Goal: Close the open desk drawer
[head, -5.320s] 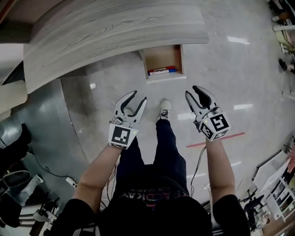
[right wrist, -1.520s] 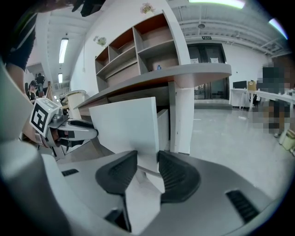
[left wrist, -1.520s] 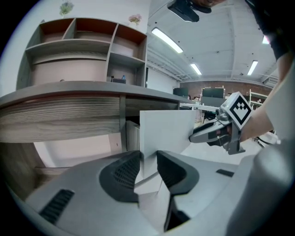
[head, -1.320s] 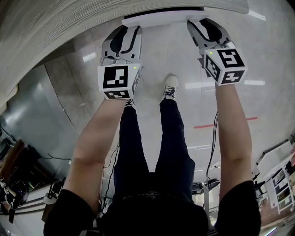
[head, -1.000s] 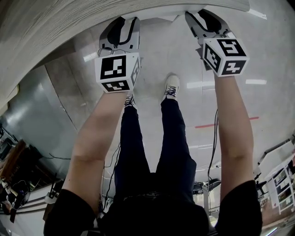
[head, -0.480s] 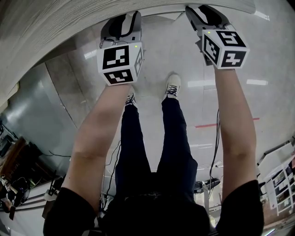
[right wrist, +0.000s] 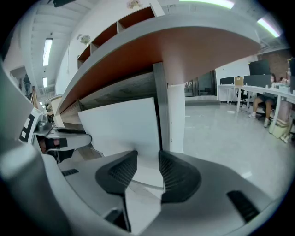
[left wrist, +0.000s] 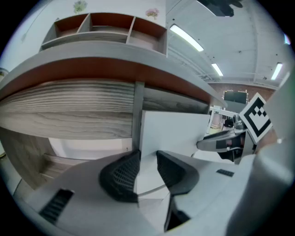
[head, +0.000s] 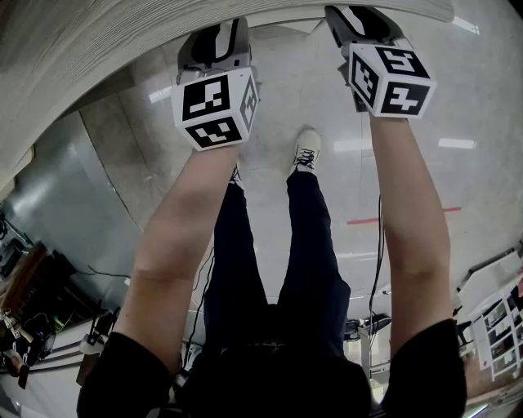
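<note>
Grey wood-grain table [head: 90, 49] overhead. White flat drawer front [left wrist: 175, 131] sits just under its edge, nearly home by my reading. My left claw [left wrist: 146, 156] and right claw [right wrist: 147, 156] are half-open and empty, at the panel's two ends. Best to press level, with equal force on both sides, to avoid racking.

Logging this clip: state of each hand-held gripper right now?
Left hand-held gripper: open, holding nothing, tips at the white drawer front.
Right hand-held gripper: open, holding nothing, tips at that front too.

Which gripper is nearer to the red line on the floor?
Right. The right gripper is at the white drawer front, on the red line's side; the left gripper is at the same front, farther across.
</note>
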Motion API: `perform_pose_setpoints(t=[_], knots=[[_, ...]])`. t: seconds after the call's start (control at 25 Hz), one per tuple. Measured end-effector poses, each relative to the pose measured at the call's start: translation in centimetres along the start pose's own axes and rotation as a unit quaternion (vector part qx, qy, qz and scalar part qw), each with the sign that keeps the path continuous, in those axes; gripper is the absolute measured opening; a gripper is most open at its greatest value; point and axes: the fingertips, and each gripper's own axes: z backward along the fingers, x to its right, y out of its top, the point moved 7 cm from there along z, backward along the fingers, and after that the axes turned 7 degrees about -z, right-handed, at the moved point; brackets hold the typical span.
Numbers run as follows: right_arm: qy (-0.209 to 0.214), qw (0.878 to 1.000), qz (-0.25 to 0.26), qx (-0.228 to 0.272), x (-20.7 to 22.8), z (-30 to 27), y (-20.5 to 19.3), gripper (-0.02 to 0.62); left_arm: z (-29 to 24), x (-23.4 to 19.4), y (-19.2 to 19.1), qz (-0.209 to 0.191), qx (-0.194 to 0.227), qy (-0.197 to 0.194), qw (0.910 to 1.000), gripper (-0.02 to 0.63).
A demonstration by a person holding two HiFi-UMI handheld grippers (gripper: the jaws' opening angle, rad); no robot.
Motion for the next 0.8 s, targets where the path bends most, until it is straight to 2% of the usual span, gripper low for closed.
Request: perform_pose_setpoints(t=[0.24, 0.56, 0.68, 0.8], knots=[[-0.033, 0.999, -0.038, 0.013, -0.3, -0.3, -0.1, 0.161, -0.3, -0.1, 0.1, 0.03, -0.008, 0.016, 0.9994, 0.124], [-0.075, 0.99, -0.118, 0.026, -0.5, -1.1, 0.2, 0.161, -0.9, -0.3, 0.3, 0.091, -0.01, 0.041, 0.9949, 0.124], [-0.08, 0.987, -0.138, 0.026, -0.4, -1.2, 0.0, 0.16, -1.0, -0.5, 0.1, 0.099, -0.015, 0.039, 0.9942, 0.124], [-0.077, 0.986, -0.145, 0.025, -0.5, -1.2, 0.0, 0.16, -1.0, -0.9, 0.3, 0.091, -0.02, 0.033, 0.9951, 0.124]])
